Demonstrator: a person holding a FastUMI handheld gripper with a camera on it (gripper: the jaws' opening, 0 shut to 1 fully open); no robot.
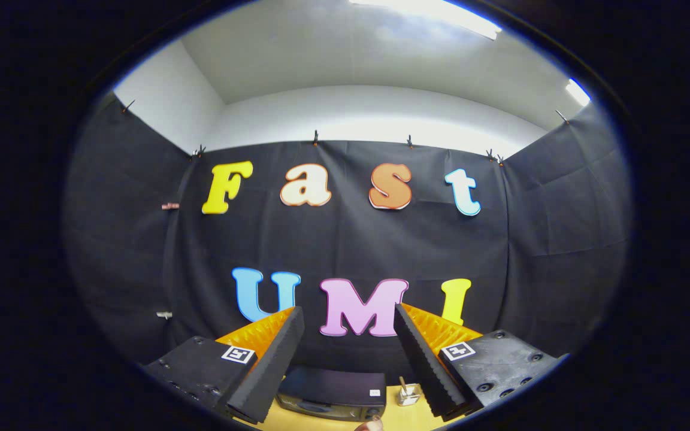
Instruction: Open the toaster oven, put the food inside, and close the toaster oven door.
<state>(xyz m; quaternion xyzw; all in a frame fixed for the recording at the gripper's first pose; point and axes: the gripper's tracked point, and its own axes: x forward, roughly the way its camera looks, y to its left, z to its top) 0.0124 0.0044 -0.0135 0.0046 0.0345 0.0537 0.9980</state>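
While the gripper (348,335) hangs high with its two fingers spread wide and nothing between them, the toaster oven (332,392) sits low beyond them on the yellowish table (399,416), a dark, boxy, flat-topped appliance. Just to its right stands a small clear holder (408,395) with a stick in it, and a bit of what may be the food (371,425) peeks in front. I judge the oven rigid and heavy; its door should swing from a handle, though the handle is too small to make out.
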